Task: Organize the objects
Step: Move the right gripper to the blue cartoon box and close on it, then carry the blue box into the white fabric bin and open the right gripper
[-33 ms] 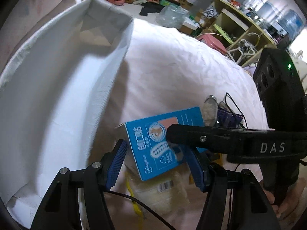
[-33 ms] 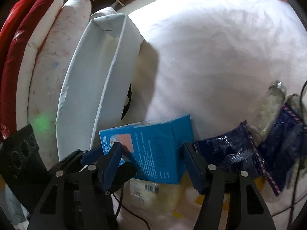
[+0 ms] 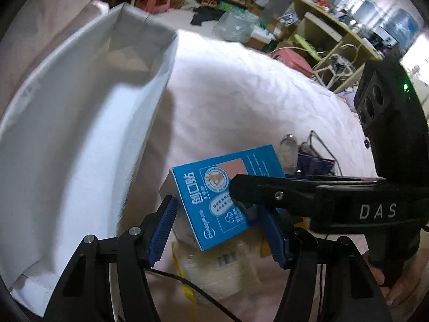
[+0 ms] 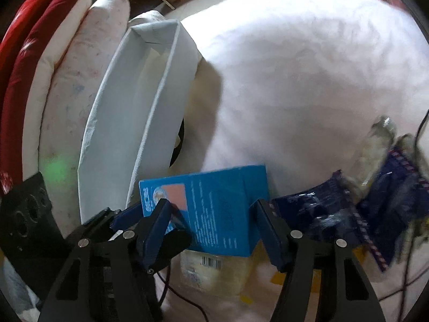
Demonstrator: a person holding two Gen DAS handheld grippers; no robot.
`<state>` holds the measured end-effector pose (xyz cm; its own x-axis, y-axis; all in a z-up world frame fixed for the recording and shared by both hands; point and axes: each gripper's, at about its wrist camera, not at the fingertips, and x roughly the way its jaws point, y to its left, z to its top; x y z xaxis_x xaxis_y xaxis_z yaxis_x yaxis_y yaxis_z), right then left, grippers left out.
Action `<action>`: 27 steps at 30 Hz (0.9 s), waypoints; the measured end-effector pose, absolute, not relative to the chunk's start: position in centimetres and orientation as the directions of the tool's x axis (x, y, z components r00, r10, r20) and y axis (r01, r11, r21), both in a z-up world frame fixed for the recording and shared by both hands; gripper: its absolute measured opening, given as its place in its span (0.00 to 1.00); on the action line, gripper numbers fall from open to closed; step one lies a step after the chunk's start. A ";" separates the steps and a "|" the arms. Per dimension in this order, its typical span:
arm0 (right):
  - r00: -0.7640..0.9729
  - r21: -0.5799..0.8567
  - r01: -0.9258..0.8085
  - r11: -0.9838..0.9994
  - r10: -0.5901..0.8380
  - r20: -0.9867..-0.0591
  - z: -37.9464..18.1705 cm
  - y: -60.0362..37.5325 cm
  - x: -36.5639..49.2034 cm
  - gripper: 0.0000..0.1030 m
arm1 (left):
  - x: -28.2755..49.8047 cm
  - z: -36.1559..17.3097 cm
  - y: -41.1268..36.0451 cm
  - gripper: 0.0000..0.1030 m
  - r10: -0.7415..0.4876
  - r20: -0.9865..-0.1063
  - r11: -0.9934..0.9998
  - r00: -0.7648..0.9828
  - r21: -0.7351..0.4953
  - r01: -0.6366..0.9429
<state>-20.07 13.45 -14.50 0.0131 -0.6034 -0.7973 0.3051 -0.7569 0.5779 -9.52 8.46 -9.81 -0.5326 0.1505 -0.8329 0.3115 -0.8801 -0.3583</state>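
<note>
A blue box point(image 3: 228, 187) with Chinese print sits on a pale packaged bag point(image 3: 214, 268) on the white bed. My left gripper point(image 3: 219, 228) stands open around its near end, pads either side. My right gripper point(image 4: 211, 228) also straddles the blue box point(image 4: 214, 209), jaws apart and close to its sides; its finger point(image 3: 308, 196) crosses the left wrist view. A white fabric bin point(image 3: 80, 134) stands open to the left, also in the right wrist view point(image 4: 134, 123).
Dark blue snack packets point(image 4: 362, 209) and a small clear bottle point(image 3: 288, 150) lie right of the box. Black cables point(image 3: 321, 145) trail nearby. Red and white cushions point(image 4: 40, 67) lie behind the bin. Shelves and stools stand beyond the bed.
</note>
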 end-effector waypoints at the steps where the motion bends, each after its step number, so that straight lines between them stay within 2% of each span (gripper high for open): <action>1: -0.003 0.565 0.320 -0.761 -0.597 -0.802 -13.7 13.5 -19.9 0.61 | -9.4 -9.0 8.7 0.60 0.137 -0.825 -0.888 -0.549 -0.348 0.300; 6: -0.106 0.520 0.397 -0.756 -0.600 -0.793 -8.6 14.3 -19.0 0.61 | -8.8 -4.5 9.5 0.60 0.064 -0.774 -0.923 -0.631 -0.286 0.258; 10: -0.163 0.525 0.447 -0.724 -0.644 -0.748 -4.5 14.5 -18.4 0.63 | -7.7 -0.6 10.2 0.63 -0.073 -0.725 -0.952 -0.685 -0.154 0.265; 14: -0.185 0.522 0.513 -0.681 -0.682 -0.708 -1.5 12.9 -17.7 0.63 | -6.6 1.1 9.3 0.65 -0.142 -0.725 -0.948 -0.674 -0.096 0.303; 19: -0.153 0.525 0.559 -0.642 -0.702 -0.696 -0.7 9.7 -17.4 0.63 | -5.4 0.5 6.2 0.65 -0.113 -0.798 -0.932 -0.592 -0.122 0.342; 23: -0.072 0.573 0.571 -0.588 -0.731 -0.679 -1.4 7.2 -17.5 0.63 | -3.7 -0.2 4.1 0.64 -0.025 -0.853 -0.910 -0.521 -0.196 0.366; 25: -0.042 0.577 0.583 -0.573 -0.730 -0.682 -1.6 5.8 -17.6 0.63 | -2.6 -1.0 3.4 0.61 0.023 -0.867 -0.886 -0.498 -0.248 0.391; 27: -0.002 0.577 0.607 -0.547 -0.727 -0.687 -1.9 4.3 -17.5 0.62 | -2.2 -2.2 3.6 0.53 0.029 -0.889 -0.879 -0.457 -0.240 0.412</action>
<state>-17.53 4.34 -1.86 -0.0017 -0.7269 -0.6868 0.6068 -0.5466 0.5771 -2.16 3.55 -2.20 -0.4568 0.0291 -0.8891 0.4118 -0.8790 -0.2404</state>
